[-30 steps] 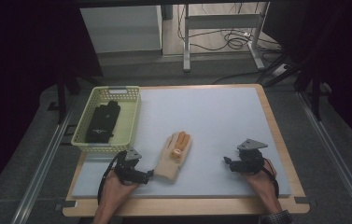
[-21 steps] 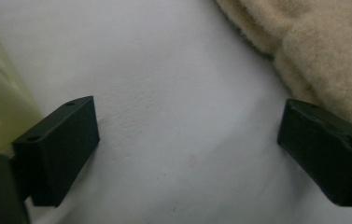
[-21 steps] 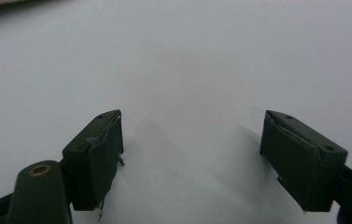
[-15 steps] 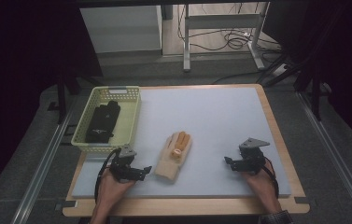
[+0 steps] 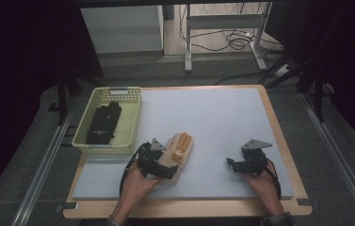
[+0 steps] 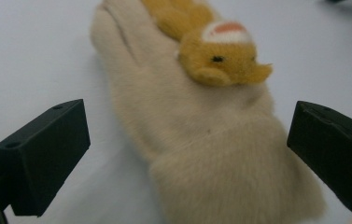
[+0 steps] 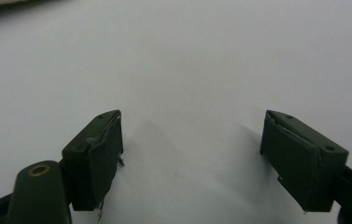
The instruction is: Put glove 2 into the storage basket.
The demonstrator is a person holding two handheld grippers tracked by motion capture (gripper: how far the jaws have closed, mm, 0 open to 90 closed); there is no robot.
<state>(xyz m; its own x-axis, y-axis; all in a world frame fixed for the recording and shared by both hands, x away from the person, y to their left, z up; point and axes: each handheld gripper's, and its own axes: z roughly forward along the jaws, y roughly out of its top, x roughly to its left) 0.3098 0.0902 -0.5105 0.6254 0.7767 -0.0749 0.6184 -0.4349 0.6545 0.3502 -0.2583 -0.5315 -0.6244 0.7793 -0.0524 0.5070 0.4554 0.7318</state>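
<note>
A beige furry glove (image 5: 179,149) with orange fingertips and a small orange plush animal (image 6: 220,58) on its back lies flat on the light mat. My left gripper (image 5: 168,168) is at the glove's cuff end. In the left gripper view its jaws (image 6: 187,154) stand wide on either side of the cuff without pressing it. They have just been opening, with the glove between them. My right gripper (image 5: 234,165) rests to the right on the bare mat, open, with nothing between its jaws (image 7: 192,154).
A yellow mesh basket (image 5: 132,117) at the mat's left edge holds a black glove (image 5: 102,123). The mat (image 5: 222,117) lies on a wooden board. Beyond it are a table frame and cables on the floor (image 5: 231,42).
My left gripper has moved right, from the mat left of the glove onto the glove's cuff end. The right gripper and the glove have stayed put.
</note>
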